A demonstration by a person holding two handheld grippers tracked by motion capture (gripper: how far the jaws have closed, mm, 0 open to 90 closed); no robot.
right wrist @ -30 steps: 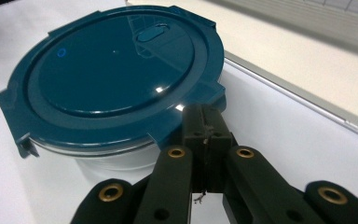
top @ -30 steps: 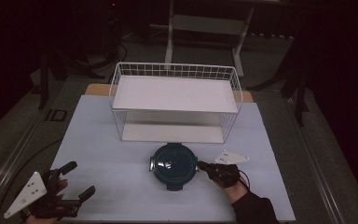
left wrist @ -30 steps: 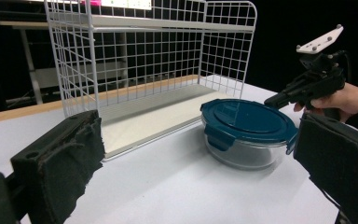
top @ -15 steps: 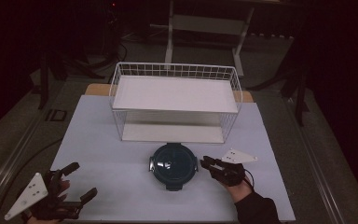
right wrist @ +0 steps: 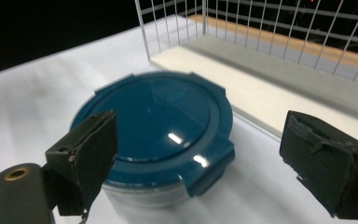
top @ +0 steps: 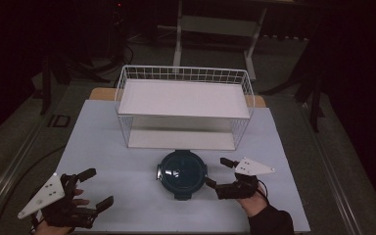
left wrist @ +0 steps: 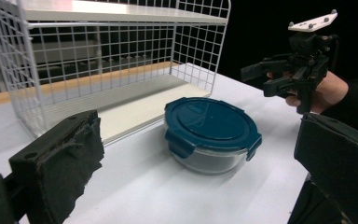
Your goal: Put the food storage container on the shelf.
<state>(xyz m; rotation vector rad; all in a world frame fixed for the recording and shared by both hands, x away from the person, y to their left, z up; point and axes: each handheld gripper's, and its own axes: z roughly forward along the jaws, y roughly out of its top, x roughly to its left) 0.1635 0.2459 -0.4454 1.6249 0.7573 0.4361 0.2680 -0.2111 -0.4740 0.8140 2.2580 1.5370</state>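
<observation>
- The right gripper (top: 220, 172) has its jaws spread wide with nothing between them; in the right gripper view its two black pads (right wrist: 85, 161) stand either side of the container's lid without touching it.
- The right gripper sits just beside the right side of the round container (top: 182, 172), pointing toward it, with the person's right hand (top: 250, 196) behind it near the table's front edge.
- The left gripper (top: 94, 187) also has its jaws wide apart and holds nothing; in the left gripper view its pads (left wrist: 67, 154) frame the container from well apart.
- The left gripper is near the front left corner of the table (top: 103, 142), held in the person's left hand (top: 61, 210).
- The container is a clear round bowl with a dark teal snap-on lid (left wrist: 207, 122), shut, standing on the table's front half, about midway between its left and right edges.
- Just behind the container stands a white wire rack (top: 183, 105) with two flat shelves, set toward the table's back edge; the container is close to the lower shelf's front edge but outside the rack.
- The table surface is white, with a strip of wood showing at its back edge.
</observation>
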